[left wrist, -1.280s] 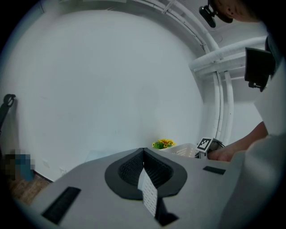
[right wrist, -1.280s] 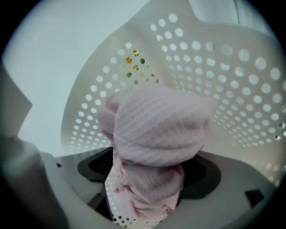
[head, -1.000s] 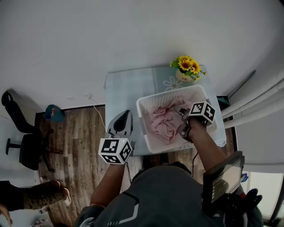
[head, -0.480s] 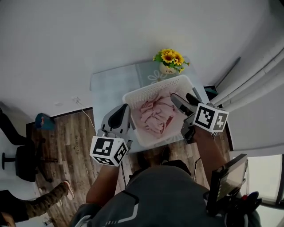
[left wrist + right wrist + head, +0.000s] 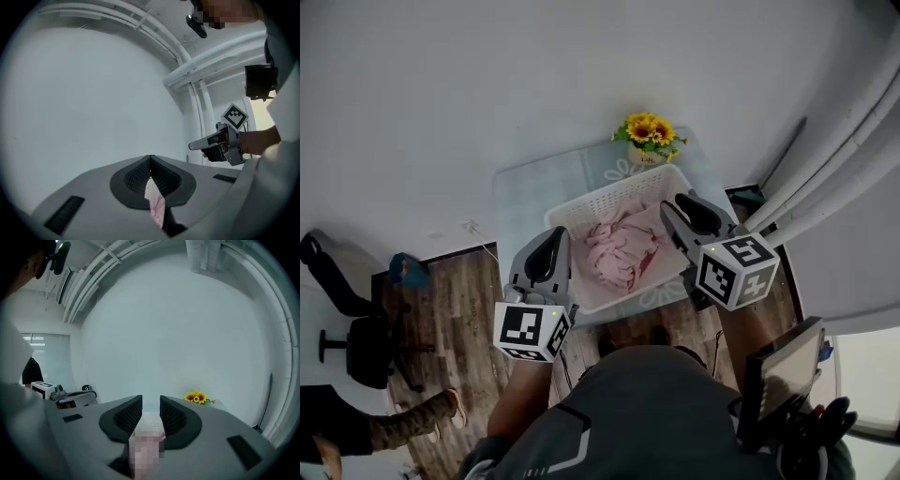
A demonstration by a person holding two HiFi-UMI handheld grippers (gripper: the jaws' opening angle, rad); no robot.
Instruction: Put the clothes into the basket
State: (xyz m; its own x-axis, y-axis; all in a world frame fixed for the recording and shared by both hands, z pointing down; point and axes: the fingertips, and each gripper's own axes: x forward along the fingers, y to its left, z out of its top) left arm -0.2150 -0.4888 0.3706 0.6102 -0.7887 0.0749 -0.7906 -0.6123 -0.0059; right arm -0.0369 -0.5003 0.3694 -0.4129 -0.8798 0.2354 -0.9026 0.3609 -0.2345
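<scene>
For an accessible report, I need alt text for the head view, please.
A white basket of pink clothes stands on a table, sunflowers behind it. The left gripper, jaws shut, is at its left; the right gripper, whose empty jaws have just been closing, at its right edge.

A plain white wall [image 5: 487, 94] stood ahead of the left gripper [image 5: 555, 236], under soft, even light. A brown wooden floor [image 5: 459, 309] lay below the gripper and to its left. On that floor a black office chair [image 5: 356, 333] stood well off to the left, and a small blue thing [image 5: 408, 270] sat nearer, close to the wall. A small table [image 5: 530, 183] with a pale cloth was just ahead and to the right of the gripper. White pipes [image 5: 839, 173] ran up the wall well to its right.
</scene>
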